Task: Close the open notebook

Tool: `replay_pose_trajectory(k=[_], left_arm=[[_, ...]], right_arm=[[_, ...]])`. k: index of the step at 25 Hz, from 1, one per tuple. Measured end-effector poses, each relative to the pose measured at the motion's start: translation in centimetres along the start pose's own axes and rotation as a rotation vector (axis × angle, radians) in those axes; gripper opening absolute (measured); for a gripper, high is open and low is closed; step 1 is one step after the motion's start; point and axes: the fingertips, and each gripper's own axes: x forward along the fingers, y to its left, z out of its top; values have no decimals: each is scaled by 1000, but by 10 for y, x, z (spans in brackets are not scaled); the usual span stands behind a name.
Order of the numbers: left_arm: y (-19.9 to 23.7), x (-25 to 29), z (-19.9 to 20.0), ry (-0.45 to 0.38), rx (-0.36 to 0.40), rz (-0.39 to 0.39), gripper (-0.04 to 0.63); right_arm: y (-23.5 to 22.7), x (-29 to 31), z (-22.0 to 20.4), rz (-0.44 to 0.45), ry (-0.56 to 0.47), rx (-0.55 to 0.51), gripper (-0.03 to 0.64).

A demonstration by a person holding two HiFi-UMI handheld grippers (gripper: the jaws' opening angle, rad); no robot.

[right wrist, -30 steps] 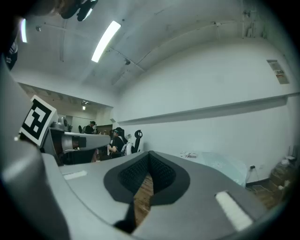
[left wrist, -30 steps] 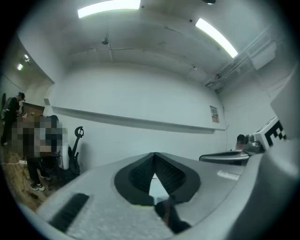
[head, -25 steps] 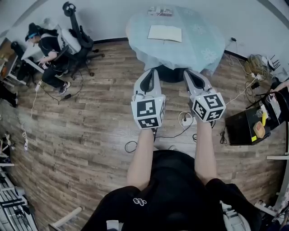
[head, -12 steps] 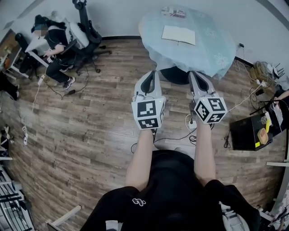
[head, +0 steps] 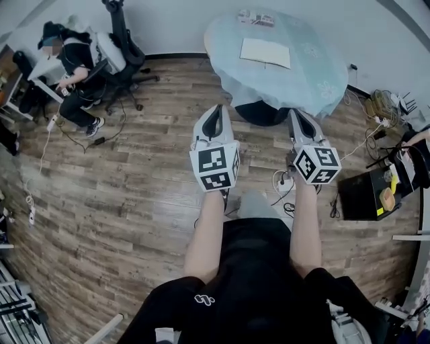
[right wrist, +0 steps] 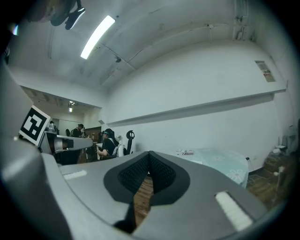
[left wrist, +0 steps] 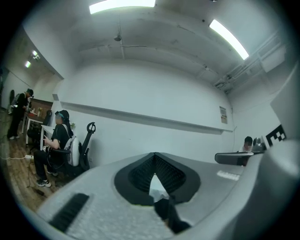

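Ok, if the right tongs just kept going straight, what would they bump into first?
Probably the blue-draped round table ahead of the right tongs. In the right gripper view it sits right of centre, so they might slip past to the white wall. Hard to tell.

Room from above: a grey-brown wood-plank floor (head: 121,181) bounded by a white wall (head: 175,20) with a dark skirting board (head: 175,55). A round counter (head: 302,80) draped in pale blue cloth stands close to the wall; a black office chair (head: 127,47) stands at upper left. Loose cables (head: 279,181) trail over the boards, and a black case (head: 363,195) sits at right. Ceiling strip lights (left wrist: 122,4) cast even white light on pale walls
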Motion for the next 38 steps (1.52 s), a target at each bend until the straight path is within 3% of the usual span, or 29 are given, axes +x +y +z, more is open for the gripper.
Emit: replay_pose_trajectory(k=[7,19,23,27,31,38], left_arm=[[5,37,-5,11,21,-56,2],[37,144,-23,46,63,-21,2],[28,194,-23,41,123,-16,2],[22,255,-42,74,111,-44,2],[18,325,-62,122,106,-57,2],[1,457,-63,106,68,-82,2]], right_arm=[[-34,24,9,-74,-44,2,11],[-85,129,-23,-54,-22,52,11],[-140,155,-35,-120,1,104,11],[-185,198,-42,-143,16,108,11],[-226,255,-50,-131,52,102,11],[-291,350,-35,-46,42,35,11]])
